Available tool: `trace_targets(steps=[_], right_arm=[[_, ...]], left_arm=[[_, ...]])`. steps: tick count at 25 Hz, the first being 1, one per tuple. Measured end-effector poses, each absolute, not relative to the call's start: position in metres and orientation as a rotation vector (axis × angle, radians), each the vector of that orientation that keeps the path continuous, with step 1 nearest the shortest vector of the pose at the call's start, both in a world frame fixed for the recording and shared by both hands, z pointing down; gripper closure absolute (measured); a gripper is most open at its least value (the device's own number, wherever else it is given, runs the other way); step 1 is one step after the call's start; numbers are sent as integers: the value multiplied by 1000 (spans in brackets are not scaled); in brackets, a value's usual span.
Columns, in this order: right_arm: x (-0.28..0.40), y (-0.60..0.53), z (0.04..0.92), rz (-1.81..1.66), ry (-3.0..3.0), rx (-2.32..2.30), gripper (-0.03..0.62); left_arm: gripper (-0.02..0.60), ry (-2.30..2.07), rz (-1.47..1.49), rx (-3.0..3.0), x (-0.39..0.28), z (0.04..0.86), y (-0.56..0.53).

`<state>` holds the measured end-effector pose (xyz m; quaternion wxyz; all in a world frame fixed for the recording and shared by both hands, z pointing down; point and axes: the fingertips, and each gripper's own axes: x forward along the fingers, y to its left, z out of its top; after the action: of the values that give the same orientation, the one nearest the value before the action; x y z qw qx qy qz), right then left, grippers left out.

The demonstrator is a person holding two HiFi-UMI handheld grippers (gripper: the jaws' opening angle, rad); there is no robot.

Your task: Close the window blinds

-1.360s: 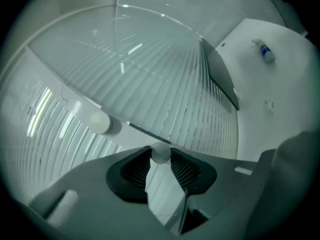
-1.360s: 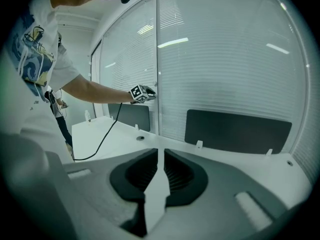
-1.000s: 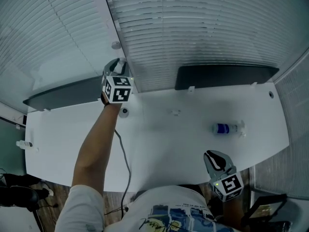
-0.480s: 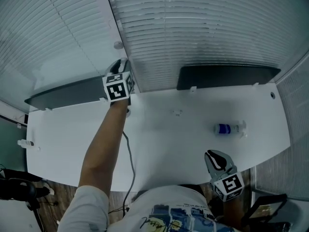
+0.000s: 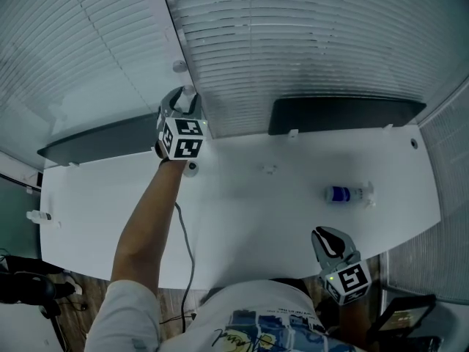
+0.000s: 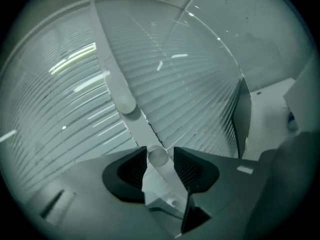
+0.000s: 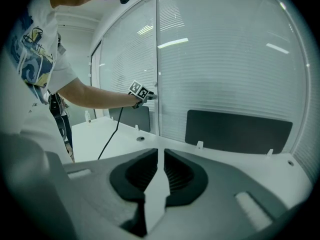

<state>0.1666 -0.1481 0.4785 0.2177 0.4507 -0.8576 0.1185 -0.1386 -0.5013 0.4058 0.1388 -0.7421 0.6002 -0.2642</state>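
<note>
Window blinds [image 5: 308, 50] are cut off at top.

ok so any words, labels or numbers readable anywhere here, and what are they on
Nothing here can be read for certain.
shirt: a script word printed near the hem, too blurred to read.
bottle on the table: blue label, too small to read.
left marker cube, right marker cube: black-and-white square patterns only, no letters or numbers.

White short-sleeved T-shirt [image 5: 278, 299], blue print; left gripper [image 5: 182, 97], right gripper [image 5: 326, 235]: grey, black-and-white square markers.
</note>
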Motion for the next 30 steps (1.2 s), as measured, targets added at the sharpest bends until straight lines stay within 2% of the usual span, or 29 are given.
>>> trace_targets(steps=[5,14,21,30], right_arm=[[168,-148,478,327,-2372,1250,565],[165,-148,478,330,-2372,1240,565],[167,-149,478,313,-2372,1243,565],[163,-151,479,322,-2366,1237,565]], left_arm=[[407,1493,-1030,-1895,-139,416,-503],[409,1178,-1237,-1578,-135,423,-510],[445,1168,-1220,-1581,-134,422,-511],[449,1493,-1023,-1829,-140,417,-512]])
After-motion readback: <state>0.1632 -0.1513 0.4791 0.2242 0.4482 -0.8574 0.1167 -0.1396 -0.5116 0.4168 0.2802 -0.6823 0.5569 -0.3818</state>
